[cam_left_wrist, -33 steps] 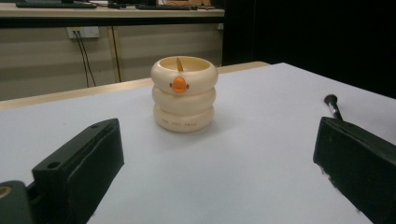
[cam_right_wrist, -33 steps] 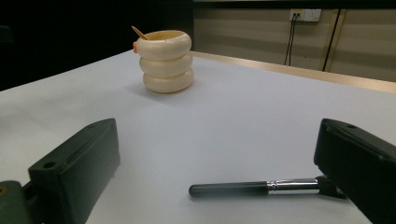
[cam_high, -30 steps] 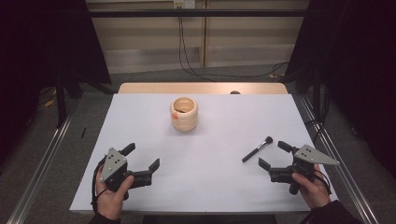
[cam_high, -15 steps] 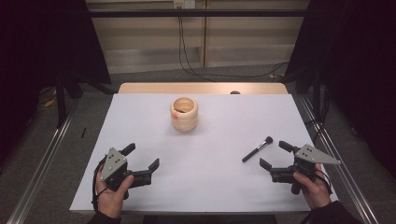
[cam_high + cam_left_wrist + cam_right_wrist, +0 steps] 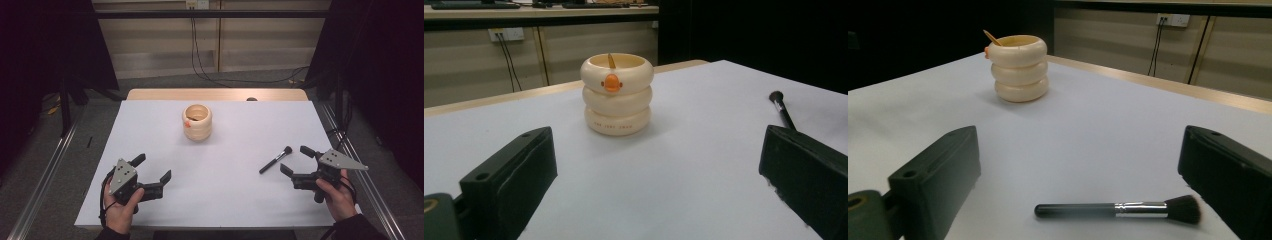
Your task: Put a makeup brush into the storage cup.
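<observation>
Two grippers: one in each hand, both low at the near edge of the table (image 5: 150, 120).
Brush (image 5: 275, 160): slim black handle, silver ferrule, short dark bristle head; lies flat on the white table surface, touching neither gripper.
Brush position: at about 4 o'clock from the holder, well apart from it; just beside the right gripper, at its 10 o'clock in the high view.
Brush heading: bristle head toward 1 o'clock, handle end toward 7 o'clock in the high view.
Right gripper (image 5: 294, 161): jaws spread wide and have just been closing slightly, nothing between them; in the right gripper view the brush (image 5: 1118, 209) lies crosswise in front of the jaws, bristles to the right.
Left gripper (image 5: 152, 168): jaws spread wide, nothing between them.
Holder (image 5: 197, 121): cream, three stacked rounded rings, small orange beak on the top ring; upright at table centre toward 12 o'clock, a thin stick leaning inside.
</observation>
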`<control>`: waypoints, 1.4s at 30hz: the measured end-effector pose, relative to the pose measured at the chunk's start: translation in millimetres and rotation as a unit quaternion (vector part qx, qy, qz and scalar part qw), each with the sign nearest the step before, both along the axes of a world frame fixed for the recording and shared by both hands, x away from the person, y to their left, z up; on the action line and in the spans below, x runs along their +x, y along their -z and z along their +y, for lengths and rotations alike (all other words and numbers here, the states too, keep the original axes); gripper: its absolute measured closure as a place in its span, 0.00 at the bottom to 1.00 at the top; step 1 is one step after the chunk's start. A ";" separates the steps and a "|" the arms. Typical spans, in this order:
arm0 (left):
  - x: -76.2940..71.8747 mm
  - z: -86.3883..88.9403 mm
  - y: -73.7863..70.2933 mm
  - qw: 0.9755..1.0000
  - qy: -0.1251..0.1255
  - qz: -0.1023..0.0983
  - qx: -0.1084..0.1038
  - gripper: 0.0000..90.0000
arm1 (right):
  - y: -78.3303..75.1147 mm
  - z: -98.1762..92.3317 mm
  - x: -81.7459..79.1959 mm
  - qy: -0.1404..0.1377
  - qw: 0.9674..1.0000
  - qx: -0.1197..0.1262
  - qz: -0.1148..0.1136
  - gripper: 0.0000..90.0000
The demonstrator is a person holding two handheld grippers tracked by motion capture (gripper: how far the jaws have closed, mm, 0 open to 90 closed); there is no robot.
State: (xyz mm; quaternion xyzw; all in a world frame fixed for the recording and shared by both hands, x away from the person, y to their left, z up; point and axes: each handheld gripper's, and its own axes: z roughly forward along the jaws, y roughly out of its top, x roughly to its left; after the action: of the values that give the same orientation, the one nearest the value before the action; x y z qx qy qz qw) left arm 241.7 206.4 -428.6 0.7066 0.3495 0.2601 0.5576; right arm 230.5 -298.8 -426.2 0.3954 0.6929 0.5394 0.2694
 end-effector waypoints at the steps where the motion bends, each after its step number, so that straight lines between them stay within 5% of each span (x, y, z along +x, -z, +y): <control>1: -0.6 -1.1 -0.3 1.000 0.002 -0.002 -0.005 0.02 | -1.0 -0.5 2.0 0.003 1.000 -0.001 0.001 0.06; 11: 0.8 -3.4 1.2 1.000 0.010 -0.001 -0.001 0.02 | -11.0 -4.6 25.6 0.020 1.000 -0.009 0.007 0.08; 22: 1.5 -2.4 1.7 1.000 0.009 0.001 0.002 0.02 | -12.8 0.3 57.4 0.053 0.998 -0.001 0.043 0.17; 29: 2.1 -2.7 2.1 1.000 0.009 0.000 0.004 0.02 | -19.6 -2.3 70.4 0.031 0.998 -0.009 0.055 0.14; 36: 2.3 -2.3 2.3 1.000 0.009 0.000 0.000 0.02 | -24.9 -1.3 80.6 0.036 0.998 -0.029 0.045 0.13; 42: 3.2 -1.1 2.7 1.000 0.010 -0.001 0.002 0.02 | -24.6 1.1 83.4 0.030 0.997 -0.038 0.060 0.13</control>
State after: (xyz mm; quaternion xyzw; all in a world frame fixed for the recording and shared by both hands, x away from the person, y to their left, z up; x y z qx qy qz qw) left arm 244.8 205.3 -431.3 0.7113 0.3411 0.2558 0.5588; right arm 313.9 -297.8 -401.5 0.4373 0.7157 0.4793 0.2584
